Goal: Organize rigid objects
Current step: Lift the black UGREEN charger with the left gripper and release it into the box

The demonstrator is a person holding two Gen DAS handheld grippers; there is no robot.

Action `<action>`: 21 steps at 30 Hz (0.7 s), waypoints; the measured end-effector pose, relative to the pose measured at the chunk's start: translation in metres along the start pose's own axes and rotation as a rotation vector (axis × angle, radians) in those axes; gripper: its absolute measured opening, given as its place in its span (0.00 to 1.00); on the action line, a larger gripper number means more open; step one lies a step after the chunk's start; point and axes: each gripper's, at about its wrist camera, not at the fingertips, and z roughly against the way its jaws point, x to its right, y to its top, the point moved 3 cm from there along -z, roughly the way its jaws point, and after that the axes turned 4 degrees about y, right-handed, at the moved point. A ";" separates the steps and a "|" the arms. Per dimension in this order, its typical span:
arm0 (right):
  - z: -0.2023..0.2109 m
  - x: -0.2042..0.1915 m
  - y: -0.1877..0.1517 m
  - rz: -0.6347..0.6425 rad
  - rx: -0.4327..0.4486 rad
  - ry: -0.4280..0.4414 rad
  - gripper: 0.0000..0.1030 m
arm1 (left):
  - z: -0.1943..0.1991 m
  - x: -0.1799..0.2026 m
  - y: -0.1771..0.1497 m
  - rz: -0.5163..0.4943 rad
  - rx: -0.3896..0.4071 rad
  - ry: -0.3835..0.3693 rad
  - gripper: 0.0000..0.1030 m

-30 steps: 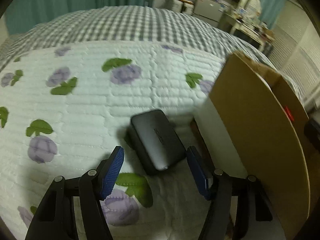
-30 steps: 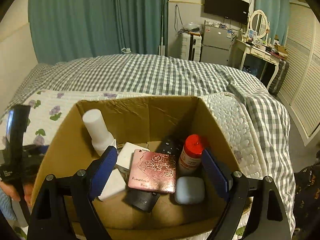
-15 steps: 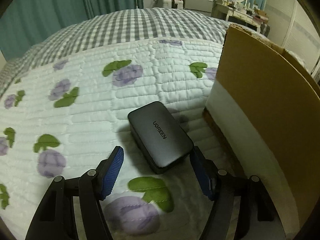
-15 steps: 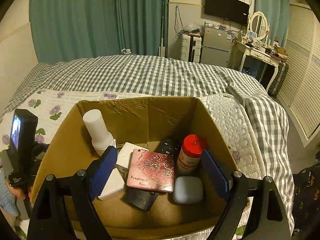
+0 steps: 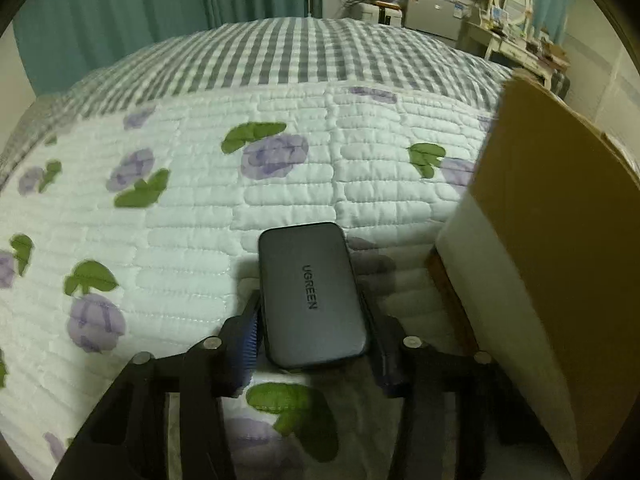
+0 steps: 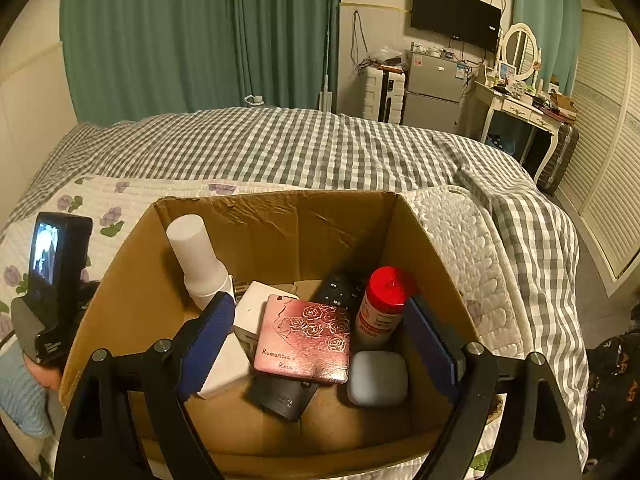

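On the left, the left tool is clenched on a dark grey UGREEN charger block, its blue-padded fingers pressed against both long sides of the block, which lies flat on the white quilt printed with purple flowers and green leaves. The quilt covers part of a bed whose grey checked cover shows beyond it. Just to the right of the block stands the outer wall of a cardboard box, near but not touching it. Further right, the right tool hangs released above the open box, its fingers spread wide with nothing between them. Inside the box, from left to right, lie a white cylindrical bottle leaning against the left wall, white boxes, a pink case with a rose pattern resting on a dark object, a black remote, a red-capped bottle standing upright, and a pale blue-grey rounded case at the bottom.
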 end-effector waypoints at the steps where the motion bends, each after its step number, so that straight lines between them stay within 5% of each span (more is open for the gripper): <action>1: 0.000 0.001 0.000 0.000 -0.001 -0.001 0.84 | 0.001 0.001 -0.001 -0.011 -0.001 -0.001 0.43; 7: 0.006 -0.001 -0.002 0.013 0.016 -0.005 0.84 | 0.032 -0.003 -0.005 -0.009 0.014 -0.032 0.40; 14: 0.041 -0.008 0.015 0.022 0.091 0.019 0.84 | 0.123 -0.006 0.011 -0.013 0.151 -0.027 0.40; 21: 0.073 -0.003 0.028 0.006 0.136 0.068 0.84 | 0.199 0.025 0.037 0.002 0.296 -0.111 0.41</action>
